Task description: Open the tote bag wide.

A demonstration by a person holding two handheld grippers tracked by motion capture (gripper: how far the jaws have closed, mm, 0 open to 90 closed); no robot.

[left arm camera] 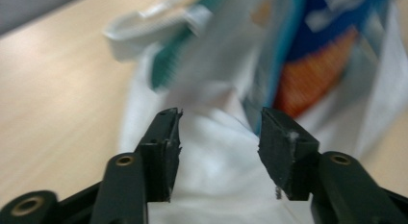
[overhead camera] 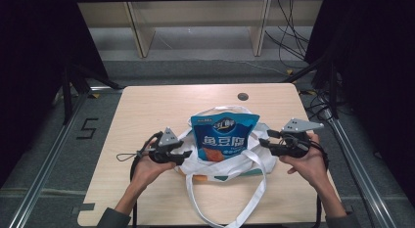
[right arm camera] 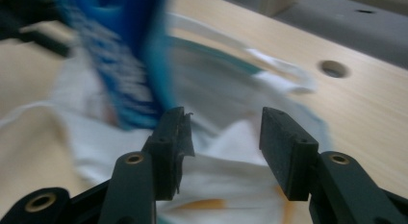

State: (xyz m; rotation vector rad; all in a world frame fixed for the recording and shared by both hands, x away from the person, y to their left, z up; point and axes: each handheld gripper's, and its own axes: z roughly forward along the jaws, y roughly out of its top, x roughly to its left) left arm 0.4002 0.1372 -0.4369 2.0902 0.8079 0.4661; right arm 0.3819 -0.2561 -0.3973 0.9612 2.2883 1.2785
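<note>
Step judged: snack pouch just lodged in tote, both grips let go.

Left tongs [overhead camera: 185,154], lower left of centre: half open, gripping nothing, white cloth between jaws.

Right tongs [overhead camera: 264,143], lower right of centre: same, apart from cloth.

Centre: one white tote bag [overhead camera: 222,167] flat on tabletop [overhead camera: 147,110]; one blue snack pouch [overhead camera: 222,136] upright in its mouth.

Next: likely re-grip rim, seat pouch deeper.

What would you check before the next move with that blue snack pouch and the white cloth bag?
1. Blue foil snack pouch sits in the white cloth tote bag: ok, though its upper part sticks out.
2. Left gripper open, nothing pinched: ok.
3. Right gripper open, nothing pinched: ok.
4. Bag lies well inside the light wooden table: ok.
5. White bag handles free of both grippers: ok; one loop reaches the near table edge.
6. Pouch steady and upright: cannot tell, both gripper views are blurred.
</note>
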